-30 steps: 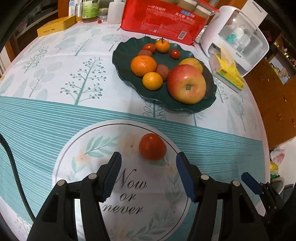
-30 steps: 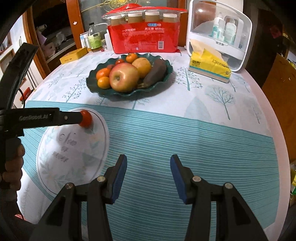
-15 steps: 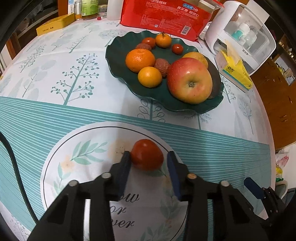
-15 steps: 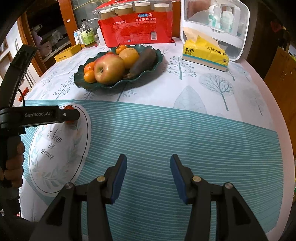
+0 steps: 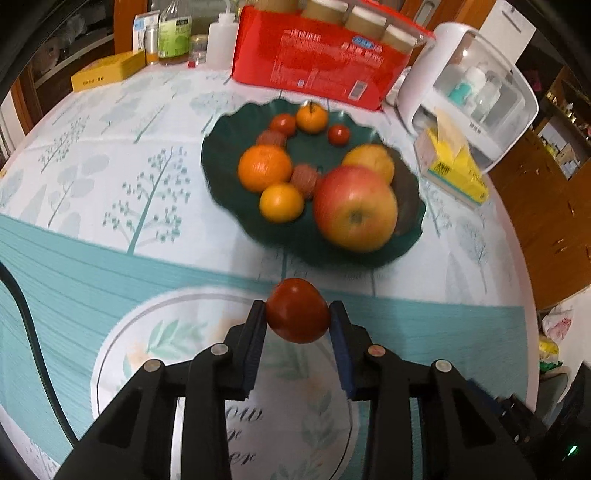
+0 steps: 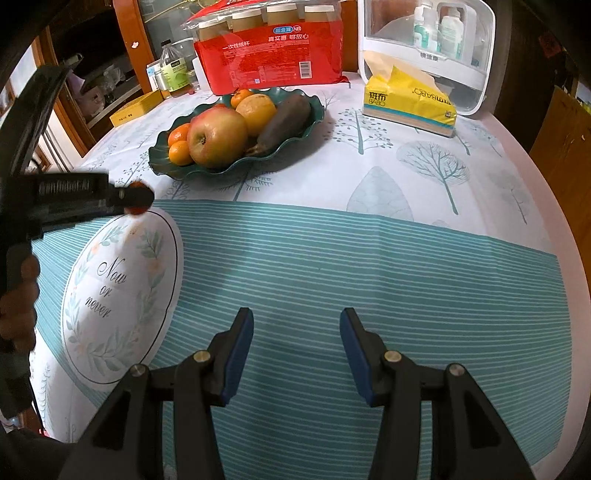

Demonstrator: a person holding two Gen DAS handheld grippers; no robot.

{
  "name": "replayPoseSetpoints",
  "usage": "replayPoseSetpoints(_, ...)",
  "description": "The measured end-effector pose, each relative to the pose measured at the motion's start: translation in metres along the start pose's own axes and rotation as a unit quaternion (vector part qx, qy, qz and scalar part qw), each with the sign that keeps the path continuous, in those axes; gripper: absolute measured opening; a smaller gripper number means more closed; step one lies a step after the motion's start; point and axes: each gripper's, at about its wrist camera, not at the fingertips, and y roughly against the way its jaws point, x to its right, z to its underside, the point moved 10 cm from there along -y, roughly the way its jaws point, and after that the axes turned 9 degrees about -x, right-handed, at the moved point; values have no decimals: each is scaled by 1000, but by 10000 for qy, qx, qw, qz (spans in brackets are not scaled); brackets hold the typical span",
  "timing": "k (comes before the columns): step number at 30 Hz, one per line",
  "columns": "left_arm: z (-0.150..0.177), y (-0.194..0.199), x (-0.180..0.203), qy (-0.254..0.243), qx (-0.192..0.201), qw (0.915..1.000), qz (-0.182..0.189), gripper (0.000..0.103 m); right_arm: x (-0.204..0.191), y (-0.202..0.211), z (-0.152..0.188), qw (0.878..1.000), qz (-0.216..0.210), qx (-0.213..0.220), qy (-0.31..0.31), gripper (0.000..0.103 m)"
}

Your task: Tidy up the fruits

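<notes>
The left tongs (image 5: 297, 316) are clamped on a tomato (image 5: 297, 311), one blue pad pressed to each side of it. In the right wrist view the tomato (image 6: 137, 210) peeks out under the tip of the left tongs (image 6: 129, 197), above the far edge of the round "Now or never" print (image 6: 122, 291) on the counter (image 6: 369, 258); whether it is touching the cloth or just clear of it cannot be told. Just beyond it, toward the far edge of the counter, sits a dark green plate (image 5: 221, 162) holding a big apple (image 5: 355, 207), two oranges (image 5: 264, 168), a yellow fruit (image 5: 369, 159), a small tangerine (image 5: 312, 117), two small tomatoes (image 5: 338, 134) and some reddish lychee-like fruit (image 5: 305, 178); a dark long item (image 6: 284, 120) lies along the plate's right side. The left wrist view is blurred around the plate. The right tongs (image 6: 297, 341) are apart and hold nothing, over the striped teal band near the counter's near edge, well apart from the plate. Behind the plate stand a red pack (image 6: 269, 53), a tissue box (image 6: 410, 105) and a white case (image 6: 436, 40) toward the far right corner, with a yellow box (image 5: 108, 70) and bottles (image 5: 173, 35) at the far left.
</notes>
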Motion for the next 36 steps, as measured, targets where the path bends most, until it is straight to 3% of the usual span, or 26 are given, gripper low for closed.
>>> replayPoseSetpoints(7,-29,0,4,40,228,9997,36,33,-4,-3,1,9999,-68,-48,120,49)
replayPoseSetpoints(17,-42,-16,3,50,117,9999,-28,34,0,-10,1,9998,-71,-134,138,49)
replayPoseSetpoints(23,-45,-8,1,64,240,9997,55,43,0,-8,0,9998,-32,-93,149,49)
replayPoseSetpoints(26,-44,0,-2,137,314,9993,136,44,-1,-4,0,9999,8,-44,135,49)
replayPoseSetpoints(31,-33,19,-9,166,363,9990,224,56,-6,4,0,9999,71,39,101,49)
replayPoseSetpoints(36,-7,35,-24,176,241,9991,304,57,-18,16,5,9999,116,126,14,49)
